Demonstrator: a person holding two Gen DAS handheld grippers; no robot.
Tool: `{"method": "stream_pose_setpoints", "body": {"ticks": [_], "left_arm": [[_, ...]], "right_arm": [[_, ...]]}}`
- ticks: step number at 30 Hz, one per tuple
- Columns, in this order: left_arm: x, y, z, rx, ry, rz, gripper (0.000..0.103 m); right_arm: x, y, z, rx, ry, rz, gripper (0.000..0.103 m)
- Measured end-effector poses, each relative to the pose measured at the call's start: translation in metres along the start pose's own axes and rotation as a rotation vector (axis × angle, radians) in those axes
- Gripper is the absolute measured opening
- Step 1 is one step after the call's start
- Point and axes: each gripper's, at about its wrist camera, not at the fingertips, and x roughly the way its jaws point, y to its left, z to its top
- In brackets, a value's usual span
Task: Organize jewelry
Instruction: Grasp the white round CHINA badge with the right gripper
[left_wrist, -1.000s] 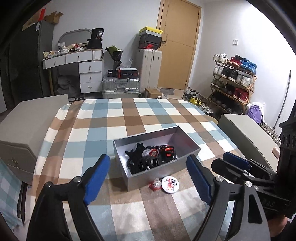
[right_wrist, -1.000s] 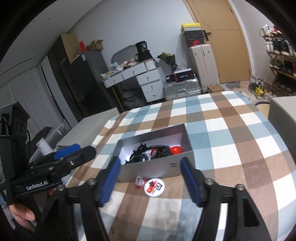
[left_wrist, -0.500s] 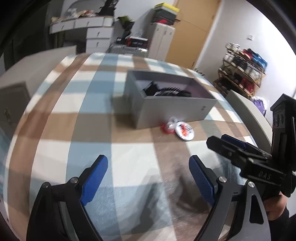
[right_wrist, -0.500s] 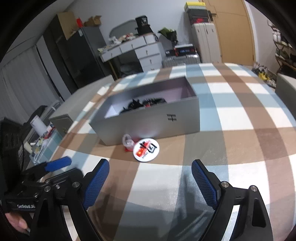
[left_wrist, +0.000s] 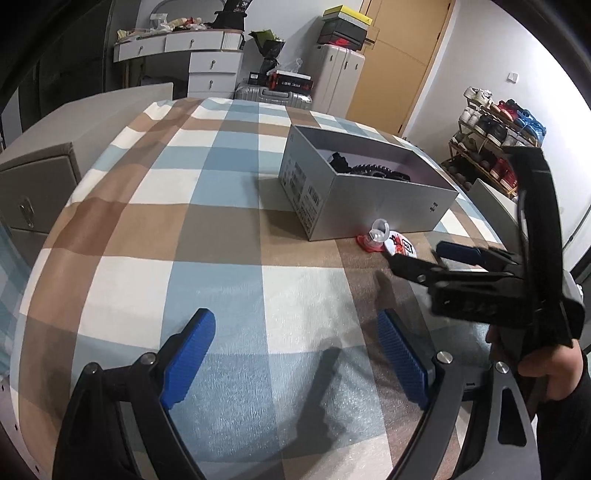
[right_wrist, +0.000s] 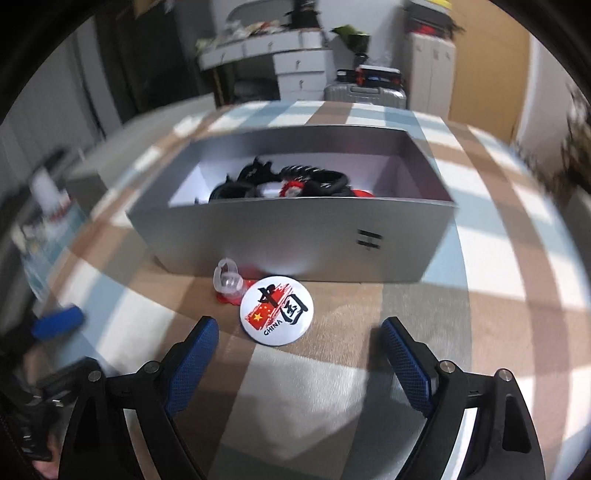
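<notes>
A silver open box (right_wrist: 291, 236) holds black and red jewelry (right_wrist: 288, 182); it also shows in the left wrist view (left_wrist: 373, 201). In front of it lie a round white badge (right_wrist: 276, 315) with red print and a small clear and red piece (right_wrist: 228, 282); both show in the left wrist view, badge (left_wrist: 400, 246), piece (left_wrist: 375, 236). My right gripper (right_wrist: 299, 354) is open, low over the cloth, just short of the badge. It appears from the side in the left wrist view (left_wrist: 454, 258). My left gripper (left_wrist: 295, 350) is open and empty, well back from the box.
A checked cloth (left_wrist: 221, 229) covers the table. Grey cabinets (left_wrist: 37, 177) stand left of it. Suitcases (left_wrist: 273, 96), a white dresser (left_wrist: 207, 62) and a shoe rack (left_wrist: 495, 133) are beyond. The left gripper's blue fingertip (right_wrist: 59, 321) shows blurred in the right wrist view.
My right gripper has moved forward and down, close to the badge and box. My left gripper has pulled back and swung left, so the box sits farther right. Both stay open.
</notes>
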Motion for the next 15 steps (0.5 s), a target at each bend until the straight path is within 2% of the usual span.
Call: {"method": "stream_pose_setpoints", "body": {"ticks": [1, 5, 7, 9, 11, 15], "left_arm": [[0.0000, 0.0006, 0.0002, -0.002, 0.001, -0.003, 0.086], [-0.0030, 0.0032, 0.0002, -0.018, 0.003, -0.020, 0.086], [-0.0038, 0.0029, 0.0007, -0.019, 0.001, -0.020, 0.086], [-0.0050, 0.0023, 0.0011, -0.017, -0.001, -0.015, 0.086], [-0.0061, 0.0016, 0.0019, -0.014, -0.004, -0.013, 0.086], [-0.0092, -0.0002, 0.0028, -0.009, -0.010, -0.007, 0.086]], "right_arm": [[0.0004, 0.0031, -0.0003, -0.017, 0.000, -0.006, 0.089], [0.0010, 0.0086, -0.0008, -0.054, -0.015, -0.012, 0.073], [0.0006, 0.0091, -0.0016, -0.058, -0.018, -0.005, 0.070], [-0.0019, 0.0099, -0.0019, -0.068, -0.030, 0.006, 0.052], [-0.0036, 0.0116, -0.0023, -0.080, -0.035, 0.017, 0.042], [-0.0074, 0.0101, -0.0053, -0.082, -0.037, 0.044, 0.041]]}}
